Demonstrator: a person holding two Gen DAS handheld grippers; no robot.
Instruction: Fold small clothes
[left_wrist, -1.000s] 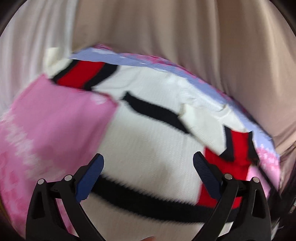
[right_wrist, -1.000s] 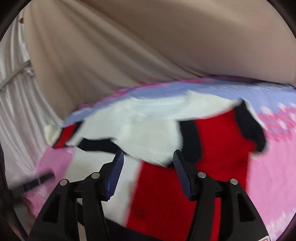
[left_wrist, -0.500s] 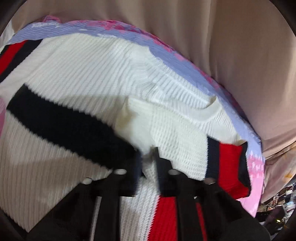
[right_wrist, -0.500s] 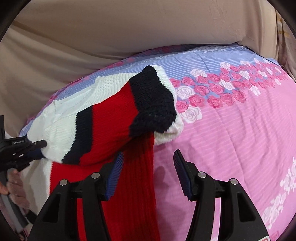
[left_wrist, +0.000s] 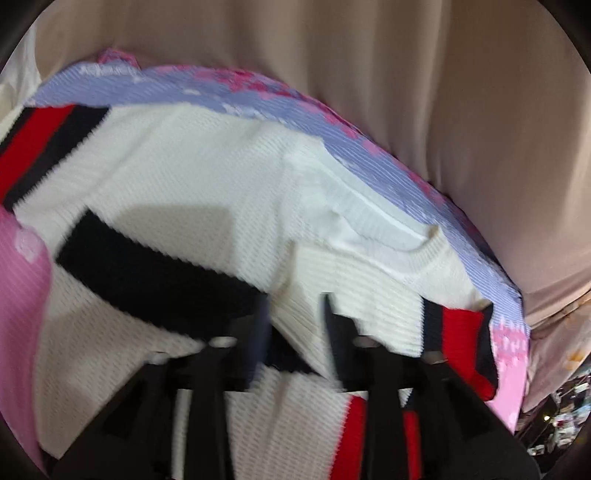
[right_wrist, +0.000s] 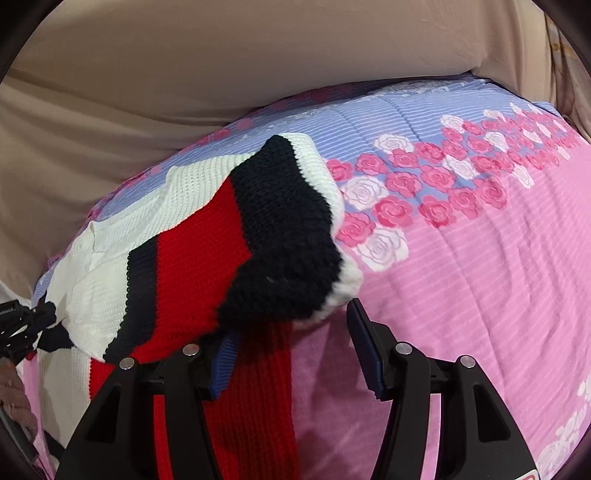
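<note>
Sweater (left_wrist: 207, 206): we counted one, on the bed (right_wrist: 480, 258). Left tongs (left_wrist: 295, 325) were nearly closed, pinching its white fold; right tongs (right_wrist: 291, 343) gaped wide, holding nothing.

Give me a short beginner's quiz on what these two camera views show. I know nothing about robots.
1. True or false: the fingers of the right gripper are clamped shut on cloth.
2. The white knitted sweater with red and black stripes lies on: A) a wooden table; B) a pink and lavender rose-patterned quilt; C) a metal tray.
3. Fill in: next to the red band on the folded-over sleeve, towards its end, comes a wide ___ band.

Key: 1 false, the fingers stand apart. 2 B. 3 black.
</note>
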